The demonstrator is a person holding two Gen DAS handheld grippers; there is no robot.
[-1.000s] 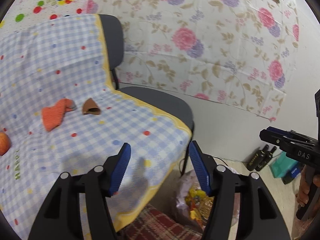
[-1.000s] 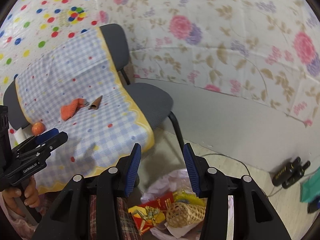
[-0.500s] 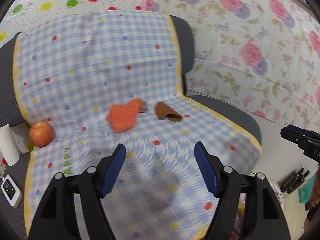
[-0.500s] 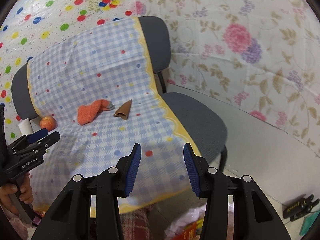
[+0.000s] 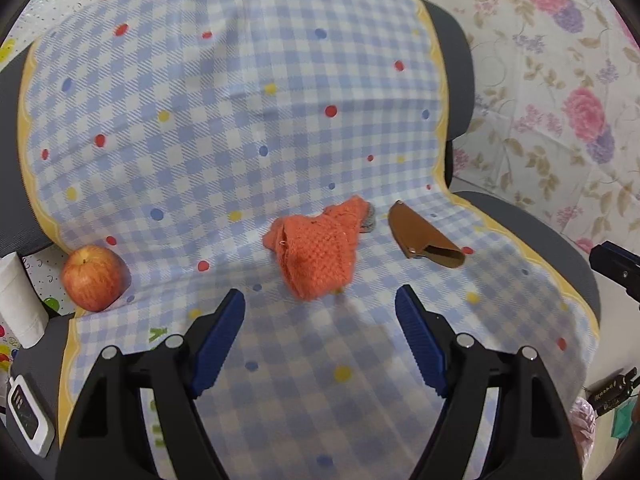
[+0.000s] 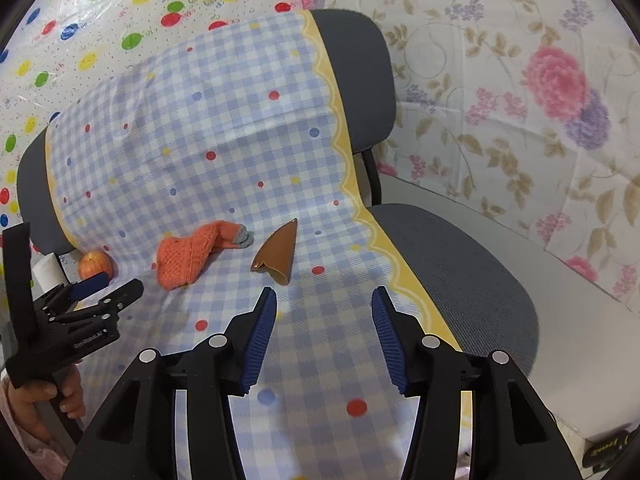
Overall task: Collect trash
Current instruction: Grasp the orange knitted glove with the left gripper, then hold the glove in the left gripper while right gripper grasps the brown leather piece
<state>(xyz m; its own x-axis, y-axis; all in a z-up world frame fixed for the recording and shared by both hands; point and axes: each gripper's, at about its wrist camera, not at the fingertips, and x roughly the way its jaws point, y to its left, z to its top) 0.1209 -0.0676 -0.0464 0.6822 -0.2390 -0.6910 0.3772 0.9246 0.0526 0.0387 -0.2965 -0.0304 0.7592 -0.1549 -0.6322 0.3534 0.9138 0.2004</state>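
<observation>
Ahead, orange knit (image 5: pixel 316 250), just beyond left claw (image 5: pixel 320 316)

Chair scene, non-task items only

Grey office chair (image 6: pixel 452 264) draped with blue-white checked cloth (image 5: pixel 240 128), yellow scalloped edge, coloured dots. Red apple (image 5: pixel 93 278) sits at the cloth's left edge, next to a white paper roll (image 5: pixel 16 300). Small white device with a screen (image 5: pixel 28 416) lower left on the seat. Floral sheet (image 6: pixel 520 80) behind on the right, polka-dot sheet (image 6: pixel 80 20) behind on the left. Black items on the floor (image 5: pixel 610 386) at far right, too small to identify.
</observation>
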